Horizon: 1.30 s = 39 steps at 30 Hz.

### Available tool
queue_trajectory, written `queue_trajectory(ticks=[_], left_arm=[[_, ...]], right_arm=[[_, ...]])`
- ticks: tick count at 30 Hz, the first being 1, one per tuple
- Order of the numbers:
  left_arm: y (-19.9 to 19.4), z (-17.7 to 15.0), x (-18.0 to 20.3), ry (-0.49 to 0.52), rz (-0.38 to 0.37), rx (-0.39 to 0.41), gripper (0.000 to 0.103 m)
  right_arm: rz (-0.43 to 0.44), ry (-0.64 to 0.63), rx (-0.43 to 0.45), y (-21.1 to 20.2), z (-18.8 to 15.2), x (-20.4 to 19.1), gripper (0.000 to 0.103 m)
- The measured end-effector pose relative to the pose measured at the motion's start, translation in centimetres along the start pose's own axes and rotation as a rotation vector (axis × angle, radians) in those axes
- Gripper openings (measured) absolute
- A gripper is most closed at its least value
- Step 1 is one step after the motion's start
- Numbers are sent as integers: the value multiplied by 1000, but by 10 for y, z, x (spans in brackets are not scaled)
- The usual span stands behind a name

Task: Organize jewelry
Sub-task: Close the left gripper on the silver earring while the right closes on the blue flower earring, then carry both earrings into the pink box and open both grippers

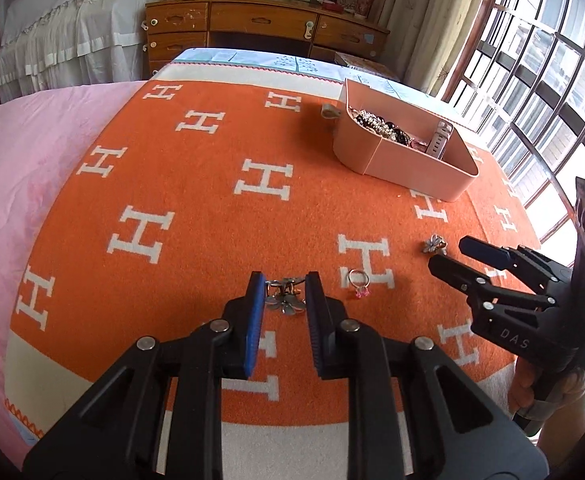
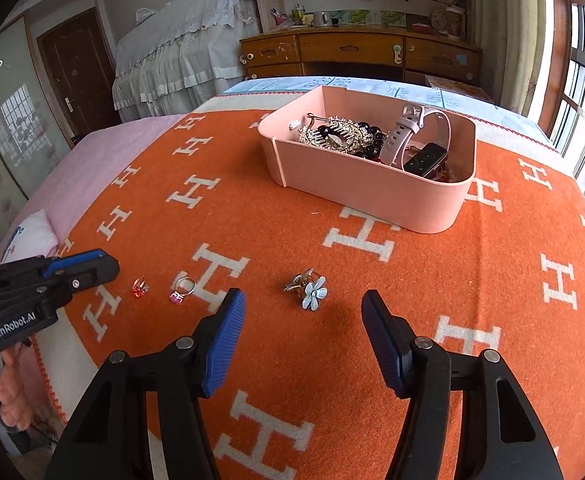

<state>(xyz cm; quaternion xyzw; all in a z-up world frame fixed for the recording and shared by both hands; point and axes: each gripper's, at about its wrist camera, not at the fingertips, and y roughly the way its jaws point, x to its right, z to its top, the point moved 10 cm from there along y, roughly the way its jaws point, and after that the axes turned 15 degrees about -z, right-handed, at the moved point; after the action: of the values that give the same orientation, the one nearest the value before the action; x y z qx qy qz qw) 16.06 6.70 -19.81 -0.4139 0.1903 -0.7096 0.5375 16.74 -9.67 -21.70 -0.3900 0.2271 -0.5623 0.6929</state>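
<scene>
Left wrist view: my left tongs (image 1: 282,294) clamp a metal flower clip (image 1: 285,300), which may slip out. Right tongs (image 2: 304,322) stand apart around the blue flower clip (image 2: 312,291); pink box (image 2: 372,196) at twelve o'clock.

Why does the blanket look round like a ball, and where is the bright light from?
Both views bend straight lines, so the orange blanket bulges. In the left wrist view, daylight glares through the window; in the right wrist view, the flower clip casts a soft shadow.
</scene>
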Motion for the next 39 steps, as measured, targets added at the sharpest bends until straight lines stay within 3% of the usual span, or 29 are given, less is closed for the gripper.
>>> queue_trajectory(ticks=[3,15,18,25,32,36,39], left_arm=[[-3,6,-1,-11,-11,9,17],[1,8,-7,-31,-27,-14,17],[2,12,-4,-21,-29,-16,17],[-2,37,17,40,-54,-22,17],[-17,107,63,158,-82,19,17],[-17,152,90,213,-90,48,17],[-10,179,108,250,-85,70,17]], right_arm=[[-44,-40,-40,12,-1,4,41],[-57,-146,-32,25,9,-2,35],[-55,-174,-19,25,12,-12,20],[-69,-132,-19,12,22,-12,20],[-39,30,111,-63,90,28,20],[-62,133,197,-105,141,64,20],[-94,166,223,-114,168,84,20]])
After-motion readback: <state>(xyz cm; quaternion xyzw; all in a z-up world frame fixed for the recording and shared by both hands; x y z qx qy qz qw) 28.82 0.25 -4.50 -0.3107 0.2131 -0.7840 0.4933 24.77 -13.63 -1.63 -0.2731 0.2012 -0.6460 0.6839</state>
